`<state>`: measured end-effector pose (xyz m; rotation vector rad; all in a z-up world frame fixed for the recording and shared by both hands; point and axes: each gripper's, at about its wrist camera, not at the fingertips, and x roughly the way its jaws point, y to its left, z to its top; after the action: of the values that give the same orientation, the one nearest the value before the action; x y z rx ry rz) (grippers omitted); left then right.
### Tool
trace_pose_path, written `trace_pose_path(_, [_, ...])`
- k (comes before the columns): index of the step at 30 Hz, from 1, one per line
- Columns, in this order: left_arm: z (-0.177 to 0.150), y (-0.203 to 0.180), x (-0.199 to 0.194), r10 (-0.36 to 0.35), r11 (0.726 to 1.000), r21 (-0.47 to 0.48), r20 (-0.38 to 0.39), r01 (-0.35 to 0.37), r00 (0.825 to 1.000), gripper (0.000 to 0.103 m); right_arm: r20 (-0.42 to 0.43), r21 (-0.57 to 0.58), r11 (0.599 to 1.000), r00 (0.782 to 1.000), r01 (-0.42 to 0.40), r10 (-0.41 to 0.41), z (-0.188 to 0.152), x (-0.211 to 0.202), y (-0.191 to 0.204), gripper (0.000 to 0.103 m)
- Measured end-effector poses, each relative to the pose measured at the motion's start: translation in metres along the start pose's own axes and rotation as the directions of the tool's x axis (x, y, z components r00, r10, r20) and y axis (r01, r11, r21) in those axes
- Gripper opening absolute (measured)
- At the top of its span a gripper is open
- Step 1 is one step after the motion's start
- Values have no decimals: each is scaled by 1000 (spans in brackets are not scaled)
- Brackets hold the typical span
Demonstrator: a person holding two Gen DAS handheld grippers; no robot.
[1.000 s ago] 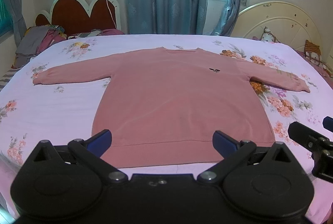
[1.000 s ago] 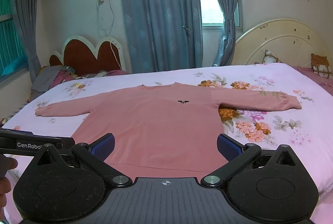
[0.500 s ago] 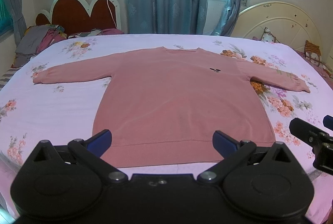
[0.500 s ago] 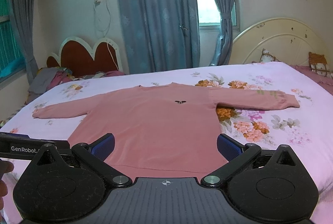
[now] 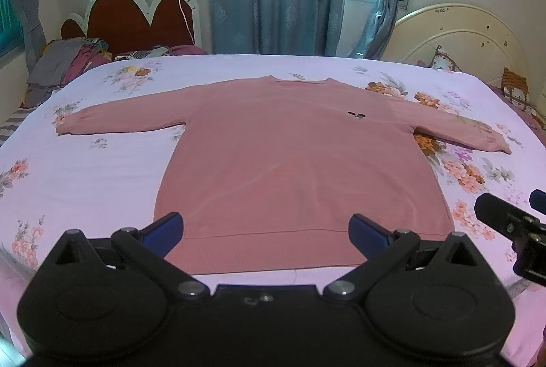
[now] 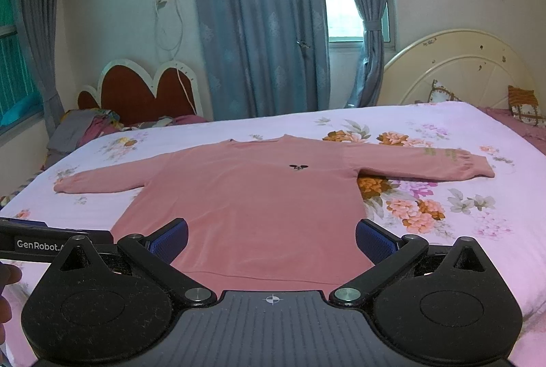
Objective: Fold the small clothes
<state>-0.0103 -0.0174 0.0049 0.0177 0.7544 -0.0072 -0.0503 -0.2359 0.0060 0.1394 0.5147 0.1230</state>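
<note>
A pink long-sleeved sweater [image 5: 293,155] lies flat and spread out on the bed, front up, both sleeves stretched to the sides, hem toward me. It also shows in the right wrist view [image 6: 252,196]. My left gripper [image 5: 266,230] is open and empty, above the hem. My right gripper [image 6: 271,239] is open and empty, also near the hem. The right gripper's body shows at the right edge of the left wrist view [image 5: 512,223]. The left gripper's body shows at the left edge of the right wrist view [image 6: 41,242].
The bed has a pale pink floral sheet [image 5: 85,169]. A pile of clothes [image 5: 65,63] lies at the far left by a red headboard [image 5: 136,19]. A cream headboard [image 5: 457,36] and cushions stand at the right. Blue curtains [image 6: 259,19] hang behind.
The right gripper has tilted up a little, so the room sits lower in its view. The left gripper has hardly moved. The sweater lies as before.
</note>
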Motion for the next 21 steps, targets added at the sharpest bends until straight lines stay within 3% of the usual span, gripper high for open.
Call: trace_pose_path(21, [0,5,2,0,1000,-7,-6,0,1000,103,-3,4,1000,1000,0,0,-3,5,2,103])
